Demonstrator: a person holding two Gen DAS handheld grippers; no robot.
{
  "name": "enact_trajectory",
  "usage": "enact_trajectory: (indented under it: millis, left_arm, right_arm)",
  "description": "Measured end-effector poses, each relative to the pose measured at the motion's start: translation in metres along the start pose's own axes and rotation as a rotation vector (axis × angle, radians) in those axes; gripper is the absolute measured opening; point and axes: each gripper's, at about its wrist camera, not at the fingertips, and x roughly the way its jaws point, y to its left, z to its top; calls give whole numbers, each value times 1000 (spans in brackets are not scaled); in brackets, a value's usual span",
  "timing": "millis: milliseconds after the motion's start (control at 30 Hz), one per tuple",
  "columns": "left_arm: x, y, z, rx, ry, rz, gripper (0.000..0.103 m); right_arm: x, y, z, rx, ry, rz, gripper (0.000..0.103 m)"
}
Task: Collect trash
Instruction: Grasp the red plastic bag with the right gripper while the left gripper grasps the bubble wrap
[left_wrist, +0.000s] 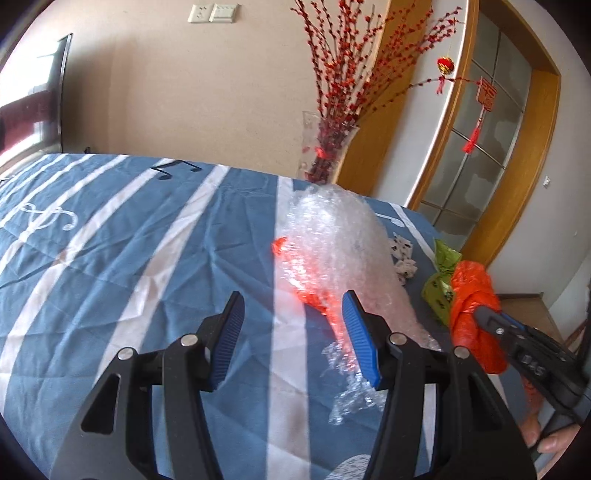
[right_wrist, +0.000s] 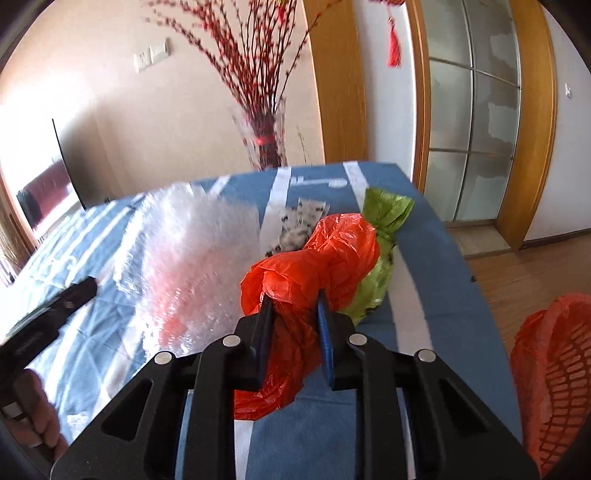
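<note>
Two pieces of trash fill the middle of both views, on a blue bedspread with white stripes (left_wrist: 110, 236). In the left wrist view, the crumpled sheet of clear bubble wrap (left_wrist: 332, 236) stretches from upper centre down toward the lower right, its long axis running diagonally, with its near end beside the right-hand blue pad. The left gripper (left_wrist: 293, 328) stands with its jaws about half spread and nothing between them; the bubble wrap lies just ahead and to the right of it. Red shows through the wrap, but what it belongs to is hard to make out.

Further right in that view, the crumpled orange-red plastic bag (left_wrist: 474, 314) hangs lengthwise from upper left to lower right, with a green printed plastic bag (left_wrist: 441, 284) just behind it. The right gripper (left_wrist: 484, 314) reaches in from the frame's lower right edge, partly cut off.

In the right wrist view, the right gripper (right_wrist: 295, 306) has its jaws narrowed and pinching the orange-red bag, which bulges above the pads and trails below them. The green bag is mostly hidden behind the orange one. An orange mesh basket (right_wrist: 554, 373) is cut off at the lower right edge.
</note>
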Motion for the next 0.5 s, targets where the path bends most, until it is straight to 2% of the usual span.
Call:
enact_trajectory:
  millis: [167,367,500]
  left_arm:
    - [12,-20,-2,31,56,-38,55]
    - [11,-69,-14,142,71,-103,55]
    - [31,-108,-18,240,102,-73,54]
  right_arm:
    - [-22,-11,-2,8,-34,-9,22]
    - [-42,-35,-9,8,-68,-85,22]
    - [-49,-57,-10,47,-62,-112,23]
